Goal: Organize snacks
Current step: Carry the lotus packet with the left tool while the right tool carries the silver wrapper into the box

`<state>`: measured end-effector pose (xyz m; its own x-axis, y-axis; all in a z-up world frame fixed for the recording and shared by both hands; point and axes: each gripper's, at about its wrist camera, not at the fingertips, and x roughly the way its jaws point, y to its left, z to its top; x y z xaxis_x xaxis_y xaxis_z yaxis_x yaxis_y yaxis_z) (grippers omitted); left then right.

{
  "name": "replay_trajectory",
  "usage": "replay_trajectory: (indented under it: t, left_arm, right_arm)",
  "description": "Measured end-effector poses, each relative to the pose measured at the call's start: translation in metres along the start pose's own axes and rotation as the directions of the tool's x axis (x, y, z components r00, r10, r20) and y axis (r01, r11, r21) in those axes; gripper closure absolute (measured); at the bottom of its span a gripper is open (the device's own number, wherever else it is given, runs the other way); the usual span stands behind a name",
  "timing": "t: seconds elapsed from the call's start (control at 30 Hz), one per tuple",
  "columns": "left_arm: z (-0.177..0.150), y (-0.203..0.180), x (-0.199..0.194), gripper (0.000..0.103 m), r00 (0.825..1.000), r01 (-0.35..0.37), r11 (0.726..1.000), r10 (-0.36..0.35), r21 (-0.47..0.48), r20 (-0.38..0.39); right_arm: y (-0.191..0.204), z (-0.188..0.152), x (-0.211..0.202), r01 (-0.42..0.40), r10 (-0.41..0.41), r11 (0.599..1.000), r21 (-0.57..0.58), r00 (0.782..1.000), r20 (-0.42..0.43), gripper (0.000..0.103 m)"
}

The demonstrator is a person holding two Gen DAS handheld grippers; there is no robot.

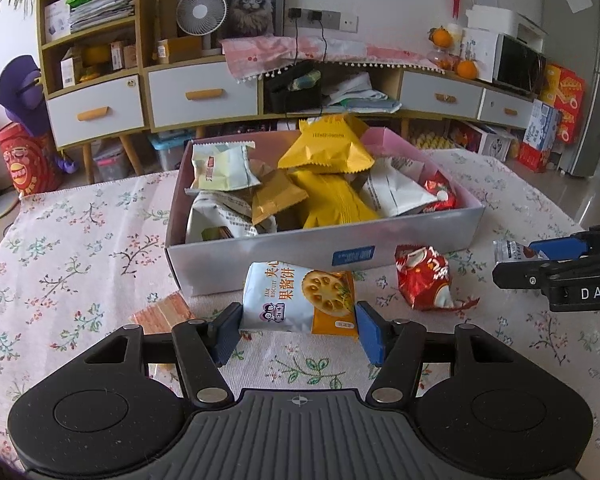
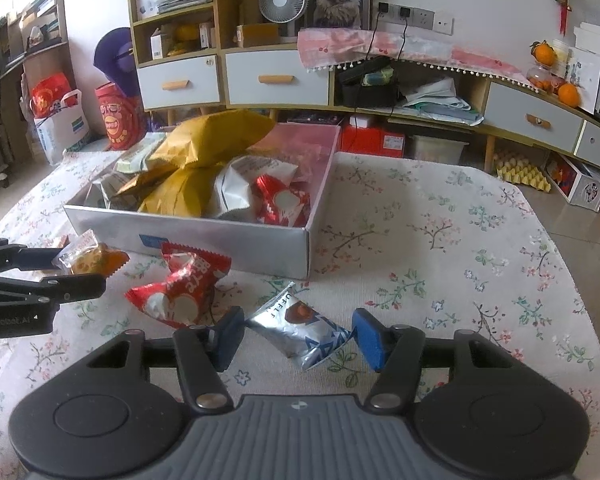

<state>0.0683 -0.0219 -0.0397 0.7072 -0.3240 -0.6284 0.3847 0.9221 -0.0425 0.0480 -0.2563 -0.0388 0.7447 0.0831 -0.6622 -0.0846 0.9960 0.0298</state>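
left tongs (image 1: 298, 330): clenched on the biscuit pack (image 1: 298, 302), a pad pressing each short end; held crosswise, probably so it can be carried flat into the box.
right tongs (image 2: 298, 336): clenched on the silver pack (image 2: 300, 330) by its two ends, likely for the same trip.
box (image 1: 260, 258): just beyond both tongs, open and already heaped with yellow and white packs, so the goal is close.
red pack (image 2: 182, 290): loose on the cloth (image 2: 420, 240) between the two tongs, ungripped; probably next.
biscuit pack look: pale blue and orange pillow bag, round biscuit printed, puffy.
silver pack look: glossy foil, blue pattern, creased.
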Motion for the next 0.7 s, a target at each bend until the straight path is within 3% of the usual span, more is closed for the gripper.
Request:
replay_trajectory:
  t: [0.43,0.7]
  left_arm:
    - [0.020,0.001,-0.013,0.044,0.999,0.010,1.000,-0.009,-0.025,0.043]
    - [0.043,0.007,-0.011,0.044,0.999,-0.025,1.000,0.025,-0.010,0.046]
  right_arm:
    - [-0.003,0.023,-0.013,-0.032,0.029,0.998,0.060,0.998,0.048,0.059]
    - [-0.001,0.051,-0.005,-0.066,0.055,0.988,0.141,0.995,0.082,0.059]
